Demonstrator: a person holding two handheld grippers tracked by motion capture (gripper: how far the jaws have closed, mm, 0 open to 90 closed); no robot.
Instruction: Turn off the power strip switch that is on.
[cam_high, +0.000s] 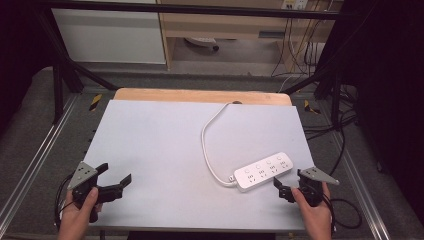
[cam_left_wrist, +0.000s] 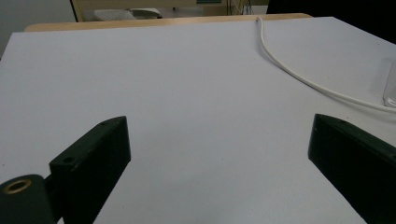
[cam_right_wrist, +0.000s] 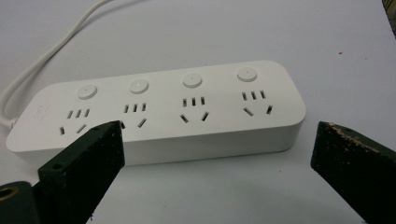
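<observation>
My left claw (cam_high: 117, 172) wide over bare desk (cam_high: 165, 145) | right claw (cam_right_wrist: 217, 154) wide, just near of power strip (cam_right_wrist: 159, 109); four buttons plain there.

White power strip (cam_high: 263, 171); grey table (cam_high: 160, 145)

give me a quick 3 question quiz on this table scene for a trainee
1. True or false: the white four-outlet plastic power strip lies nearer the right gripper than the left gripper.
2. How many round buttons does the power strip carry? A) two B) four C) six
3. Fill in: the white rubber cable runs from the strip's end toward the table's ____ edge.

Key
1. True. The right gripper, jaws open, sits just before the strip; the left gripper, also open, faces bare grey table top.
2. B
3. far
</observation>
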